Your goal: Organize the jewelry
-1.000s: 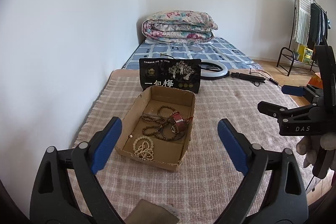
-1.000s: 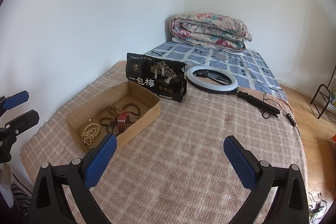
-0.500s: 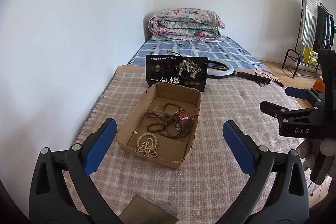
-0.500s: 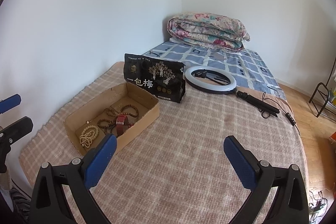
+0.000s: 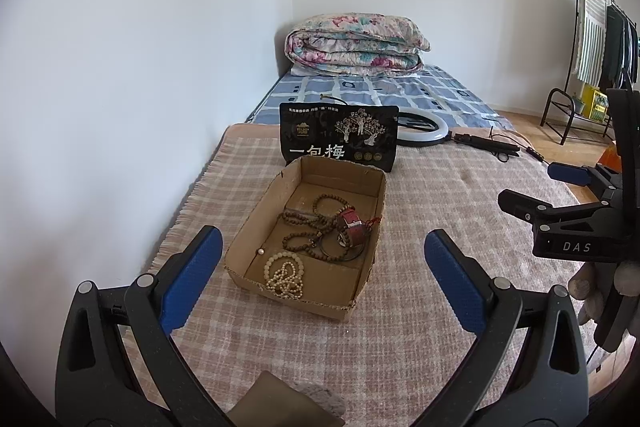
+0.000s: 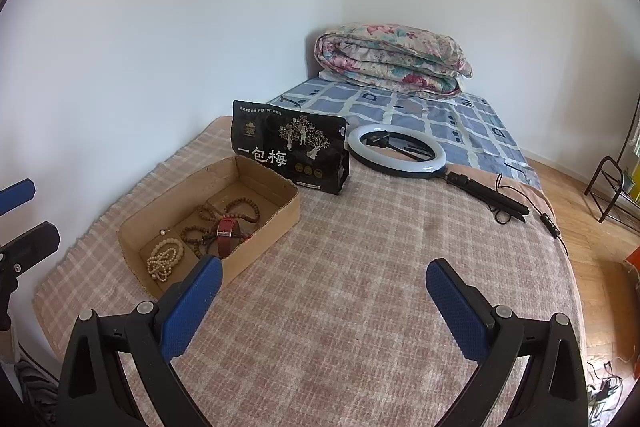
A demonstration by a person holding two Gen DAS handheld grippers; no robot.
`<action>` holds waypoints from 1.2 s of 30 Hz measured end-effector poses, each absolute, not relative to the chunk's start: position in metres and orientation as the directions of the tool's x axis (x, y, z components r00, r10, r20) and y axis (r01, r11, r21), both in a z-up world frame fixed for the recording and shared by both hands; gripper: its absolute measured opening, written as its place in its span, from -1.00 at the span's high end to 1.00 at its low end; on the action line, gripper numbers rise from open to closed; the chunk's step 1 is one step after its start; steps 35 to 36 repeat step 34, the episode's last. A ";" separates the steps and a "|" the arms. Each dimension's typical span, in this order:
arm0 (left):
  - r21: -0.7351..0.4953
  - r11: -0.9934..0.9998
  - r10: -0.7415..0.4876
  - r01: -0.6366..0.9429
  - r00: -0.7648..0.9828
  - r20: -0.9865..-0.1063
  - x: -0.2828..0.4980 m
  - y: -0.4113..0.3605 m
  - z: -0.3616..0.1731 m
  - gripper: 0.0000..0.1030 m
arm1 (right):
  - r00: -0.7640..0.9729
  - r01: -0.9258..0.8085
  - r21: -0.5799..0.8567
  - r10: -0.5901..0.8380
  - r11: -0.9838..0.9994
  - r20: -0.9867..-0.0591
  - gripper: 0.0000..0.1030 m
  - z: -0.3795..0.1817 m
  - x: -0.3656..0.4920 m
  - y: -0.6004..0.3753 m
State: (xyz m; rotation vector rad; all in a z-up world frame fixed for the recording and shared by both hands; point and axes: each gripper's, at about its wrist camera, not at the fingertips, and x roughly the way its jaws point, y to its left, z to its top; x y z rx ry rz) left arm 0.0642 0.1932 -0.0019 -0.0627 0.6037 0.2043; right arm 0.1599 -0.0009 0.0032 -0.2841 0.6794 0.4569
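An open cardboard box (image 5: 244, 247) (image 6: 276, 223) sits on the plaid blanket. Inside lie a cream bead string (image 5: 284, 275) (image 6: 162, 259), dark brown bead strings (image 5: 316, 227) (image 6: 232, 209) and a red watch (image 5: 352, 225) (image 6: 225, 235). My left gripper (image 5: 323, 279) is open and empty, just short of the box's near edge. My right gripper (image 6: 323, 291) is open and empty, over the blanket to the right of the box; it also shows in the left wrist view (image 5: 560, 195).
A black snack bag (image 5: 339, 141) (image 6: 290, 151) stands behind the box. A ring light (image 6: 396, 151) with handle and cable lies further right. A folded quilt (image 5: 354, 43) is at the bed's far end. The wall is on the left, a clothes rack (image 5: 600, 39) on the right.
Both grippers have drawn back and shifted a little, so the box sits slightly further from the left gripper. Both stay open and empty. Nothing on the bed has moved.
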 end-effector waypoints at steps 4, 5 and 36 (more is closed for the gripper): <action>0.001 0.978 0.172 -0.209 0.804 -0.569 0.064 0.193 -0.002 -0.99 | 0.686 -0.492 -0.106 0.310 0.864 -0.659 -0.99 0.003 0.160 -0.001; 0.001 0.978 0.172 -0.208 0.804 -0.570 0.065 0.193 -0.002 -0.99 | 0.687 -0.491 -0.107 0.308 0.865 -0.658 -0.99 0.003 0.160 -0.002; 0.023 0.974 0.198 -0.223 0.807 -0.556 0.061 0.200 -0.001 -0.99 | 0.689 -0.483 -0.109 0.299 0.869 -0.660 -0.99 0.002 0.161 -0.005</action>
